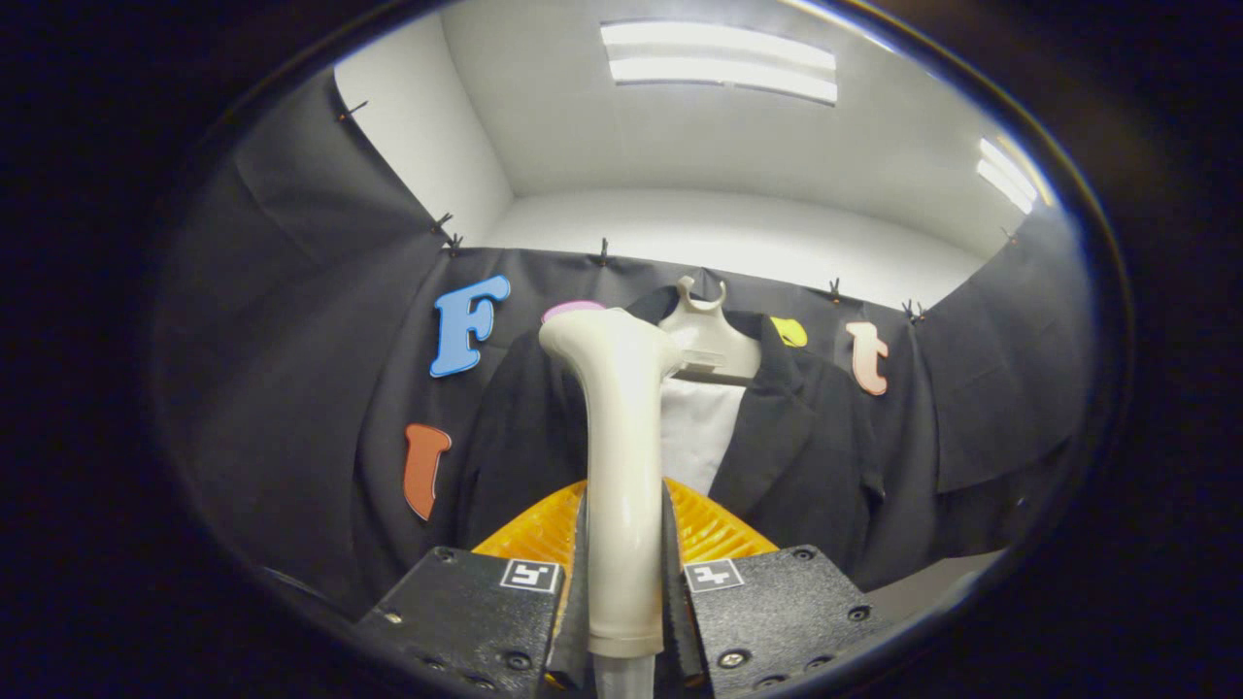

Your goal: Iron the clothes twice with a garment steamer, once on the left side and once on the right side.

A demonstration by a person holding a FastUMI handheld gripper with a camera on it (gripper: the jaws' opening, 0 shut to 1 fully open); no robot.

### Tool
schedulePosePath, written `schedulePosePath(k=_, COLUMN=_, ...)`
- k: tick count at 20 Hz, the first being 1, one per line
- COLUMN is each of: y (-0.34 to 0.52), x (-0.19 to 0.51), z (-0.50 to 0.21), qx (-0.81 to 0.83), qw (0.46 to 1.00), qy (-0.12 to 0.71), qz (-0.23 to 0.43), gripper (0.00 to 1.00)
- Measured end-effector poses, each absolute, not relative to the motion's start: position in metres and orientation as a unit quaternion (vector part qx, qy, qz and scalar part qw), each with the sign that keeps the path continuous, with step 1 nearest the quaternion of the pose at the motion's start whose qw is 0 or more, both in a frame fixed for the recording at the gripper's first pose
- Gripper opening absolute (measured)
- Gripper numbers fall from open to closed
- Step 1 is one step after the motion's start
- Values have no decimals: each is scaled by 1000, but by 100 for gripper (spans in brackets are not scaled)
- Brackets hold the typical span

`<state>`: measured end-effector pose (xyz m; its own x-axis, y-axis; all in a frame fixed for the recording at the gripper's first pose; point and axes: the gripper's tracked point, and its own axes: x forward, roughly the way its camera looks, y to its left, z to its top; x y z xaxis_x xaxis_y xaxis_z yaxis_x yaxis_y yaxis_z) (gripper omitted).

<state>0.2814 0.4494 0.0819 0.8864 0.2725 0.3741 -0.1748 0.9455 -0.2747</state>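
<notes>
The gripper point(623, 573) has both fingers clamped on the cream, smooth plastic garment-steamer handle point(621, 466), one finger at 9 o'clock of the handle and one at 3 o'clock. The handle stands upright between them, and its head bends toward 1 o'clock at the top. A pale hose stub point(621, 680) leaves the base of the handle at 6 o'clock.

Handling, as judged: the handle is rigid and looks glossy, so it could twist or slide in the grip. The present hold on the straight lower shaft looks like the sound place, well below the bent head. The hose may drag on the handle during a sweep. The weight appears modest, though it cannot be confirmed.

Beyond the fingers, at 12 o'clock, a dark cloth suit jacket point(816, 447) hangs on a pale plastic hanger point(707, 340), open over a white shirt front point(694, 432). The steamer head sits over the jacket's left lapel region as seen; contact cannot be told. The jacket is soft and hangs free, so it is likely to swing or bunch under pressure. An orange ribbed part point(714, 529) lies just behind the handle.
</notes>
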Motion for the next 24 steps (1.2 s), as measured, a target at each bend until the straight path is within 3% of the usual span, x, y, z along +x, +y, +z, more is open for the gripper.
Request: schedulePosePath(k=24, y=402, x=222, z=-72, qx=-167, qw=976, qy=-98, qz=99, gripper=34)
